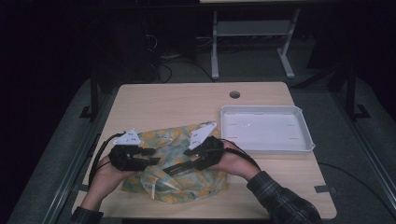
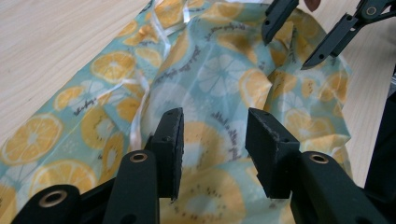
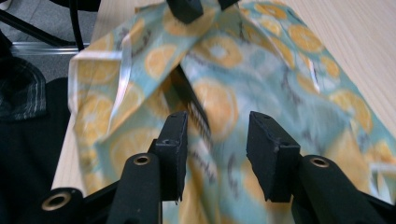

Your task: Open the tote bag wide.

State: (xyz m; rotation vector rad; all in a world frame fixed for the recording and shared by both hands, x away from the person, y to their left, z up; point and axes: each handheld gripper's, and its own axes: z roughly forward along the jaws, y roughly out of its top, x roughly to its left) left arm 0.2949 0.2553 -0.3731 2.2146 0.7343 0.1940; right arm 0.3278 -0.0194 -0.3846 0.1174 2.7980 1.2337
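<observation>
A crumpled teal plastic sheet or bag (image 1: 180, 179) printed with orange and kiwi slices lies on the wooden table (image 1: 177, 100), near its front edge. My left gripper (image 1: 153, 156) hovers over the sheet's left part, jaws pointing right and open. From the right, my right gripper (image 1: 176, 162) points left across the sheet, also open. In the left gripper view the open jaws (image 2: 212, 135) frame the sheet (image 2: 219, 79) with no pad pressing on it, and the right gripper (image 2: 288, 51) faces them. The right gripper view shows its jaws (image 3: 215, 135) apart above the sheet (image 3: 224, 56).
A white shallow tray (image 1: 264, 108) stands empty-looking at the right of the table. A round cable hole (image 1: 234, 94) sits near the far edge. A person's forearms come in from the bottom, the right one in a plaid sleeve (image 1: 280, 200). Table legs and cables lie beyond.
</observation>
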